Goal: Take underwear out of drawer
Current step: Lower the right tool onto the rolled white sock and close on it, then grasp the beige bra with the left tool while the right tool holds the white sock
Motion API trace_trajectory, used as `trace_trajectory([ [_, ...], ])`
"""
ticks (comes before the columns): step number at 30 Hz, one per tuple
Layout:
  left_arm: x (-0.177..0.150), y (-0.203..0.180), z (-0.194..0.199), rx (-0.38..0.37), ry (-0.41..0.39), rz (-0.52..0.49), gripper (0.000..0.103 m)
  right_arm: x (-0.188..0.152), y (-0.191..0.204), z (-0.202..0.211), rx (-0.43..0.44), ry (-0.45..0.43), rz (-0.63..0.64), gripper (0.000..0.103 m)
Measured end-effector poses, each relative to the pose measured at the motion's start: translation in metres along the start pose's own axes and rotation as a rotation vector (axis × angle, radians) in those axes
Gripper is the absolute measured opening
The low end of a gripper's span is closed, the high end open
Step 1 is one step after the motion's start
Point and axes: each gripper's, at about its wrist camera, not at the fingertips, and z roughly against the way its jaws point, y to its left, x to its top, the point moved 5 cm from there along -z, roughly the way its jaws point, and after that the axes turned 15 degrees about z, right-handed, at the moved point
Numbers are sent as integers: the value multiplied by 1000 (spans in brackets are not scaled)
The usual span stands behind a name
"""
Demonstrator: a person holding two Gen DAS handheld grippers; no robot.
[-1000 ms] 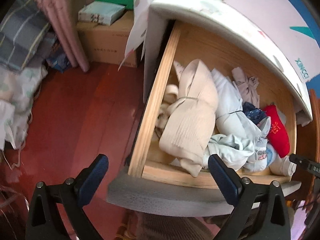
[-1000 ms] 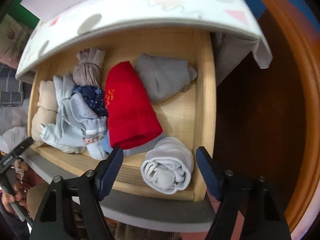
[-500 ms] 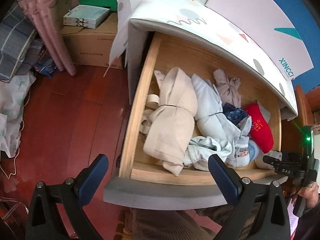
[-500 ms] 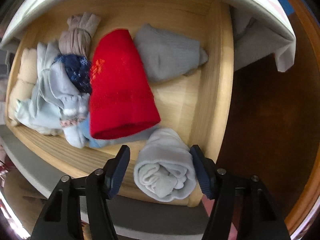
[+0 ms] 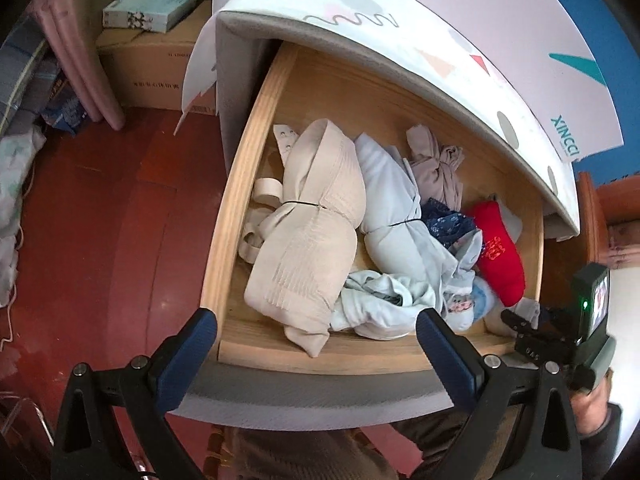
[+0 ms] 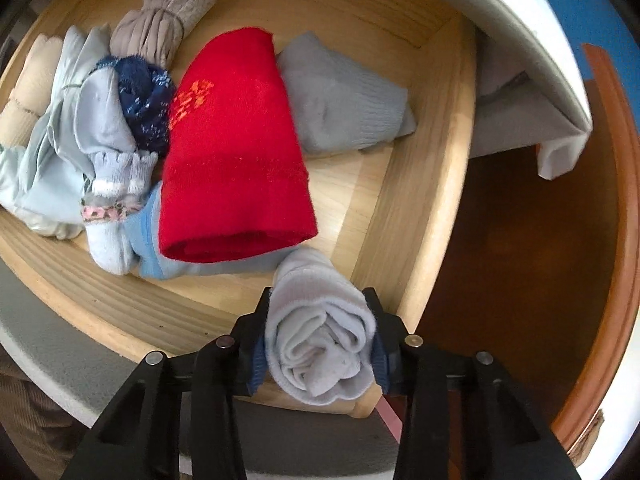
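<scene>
The drawer (image 6: 420,184) was pulled open and packed with rolled and bundled garments. The right gripper (image 6: 320,344) was clamped on a pale roll (image 6: 320,344) of soft knit at the front right corner of the drawer, pads pressed into both sides of the roll. The left gripper (image 5: 316,344) was held with its jaws wide apart above the drawer's front edge, nothing between them.

Handling, as judged: the roll was seen as light, soft and squashy, not fragile, not slippery. It could be expected to deform under the pads and might unroll if taken by a loose end. The middle of the roll, across its width, was judged the right place to grip, and that was where it was taken. The wooden side wall sat just beside the roll, so a snag on lift-out was considered possible.

Views compared: in the right wrist view the grip itself was shown close up, plus a red sock (image 6: 236,148) just behind the roll and a grey sock (image 6: 348,104) near the back right. The left half of the drawer was cut off there. In the left wrist view the whole drawer was shown, with a beige bundle (image 5: 312,240) and a light blue bundle (image 5: 396,208) on its left side, the red floor (image 5: 100,220) and the cardboard box (image 5: 152,72) beyond. The right gripper was seen there only from outside at the corner, the roll mostly hidden.
</scene>
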Motion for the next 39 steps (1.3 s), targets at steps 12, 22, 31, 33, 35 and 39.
trace_trajectory([
  [12, 6, -14, -7, 14, 8, -51, 102, -35, -4, 47, 127, -223, -293, 35],
  [22, 12, -18, -32, 50, 52, -80, 95, -38, -33, 91, 175, -354, -399, 35],
  [31, 21, -18, -50, 82, 70, -59, 90, -38, -33, 95, 210, -397, -424, 35],
  [33, 21, -19, -53, 84, 75, -56, 90, -41, -40, 99, 205, -402, -426, 35],
  [35, 23, -21, -58, 90, 77, -58, 90, -42, -45, 103, 204, -405, -426, 35],
  [39, 27, -23, -73, 130, 84, -55, 90, -40, -40, 102, 221, -398, -405, 35],
])
